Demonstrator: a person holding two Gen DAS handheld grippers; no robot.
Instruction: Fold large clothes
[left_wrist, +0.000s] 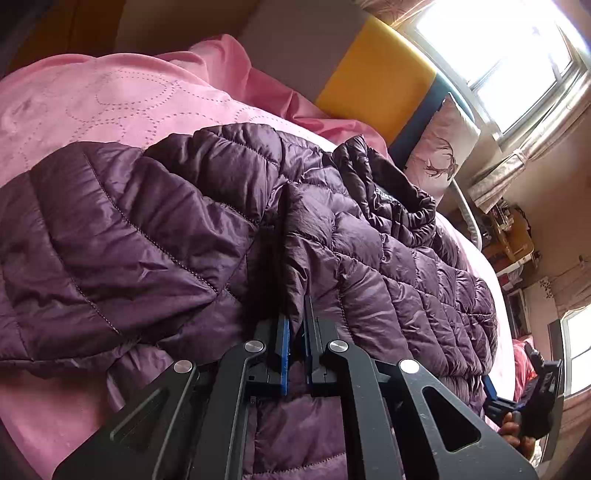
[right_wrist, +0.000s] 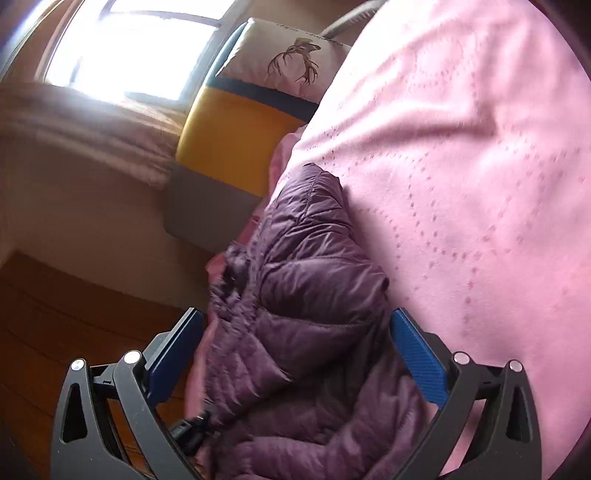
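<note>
On the pink bedspread (left_wrist: 92, 110), left gripper (left_wrist: 295, 332) pinches purple jacket (left_wrist: 166, 221).

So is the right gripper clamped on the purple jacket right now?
No, the right gripper stands wide open, with the purple jacket lying between its blue pads but neither pad pressing on it.

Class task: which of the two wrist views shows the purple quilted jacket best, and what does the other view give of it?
The left wrist view: the purple quilted jacket lies spread over the pink bedspread, collar visible, a fold pinched in the left gripper. The right wrist view shows only a bunched part between the open right gripper fingers.
</note>
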